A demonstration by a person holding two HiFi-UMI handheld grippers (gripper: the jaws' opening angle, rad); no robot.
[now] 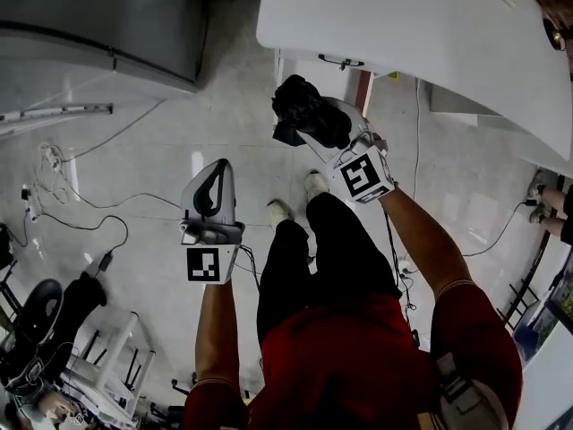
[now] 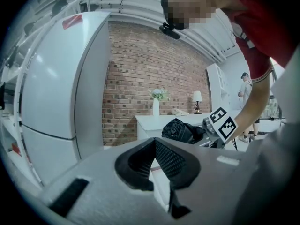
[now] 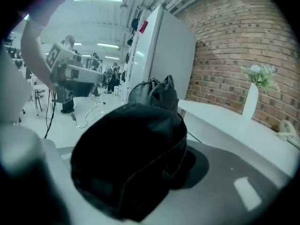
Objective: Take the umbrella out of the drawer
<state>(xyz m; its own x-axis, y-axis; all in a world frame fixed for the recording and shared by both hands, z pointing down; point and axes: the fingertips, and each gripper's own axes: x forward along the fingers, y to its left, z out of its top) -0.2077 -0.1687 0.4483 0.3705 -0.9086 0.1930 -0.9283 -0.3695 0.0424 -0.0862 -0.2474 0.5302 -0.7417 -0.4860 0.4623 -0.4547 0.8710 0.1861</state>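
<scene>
A black folded umbrella hangs in the air above the floor, in front of the white drawer front with its dark handle. My right gripper is shut on the umbrella, whose crumpled fabric fills the right gripper view and hides the jaws. The left gripper view shows the umbrella and the right gripper at mid right. My left gripper is held lower and to the left, its tips together with nothing between them; it also shows in the right gripper view.
A white table spans the top right above the drawer unit. A tall grey fridge stands to the left. Cables trail across the tiled floor, and chairs and gear crowd the lower left. A vase and a lamp stand on the table.
</scene>
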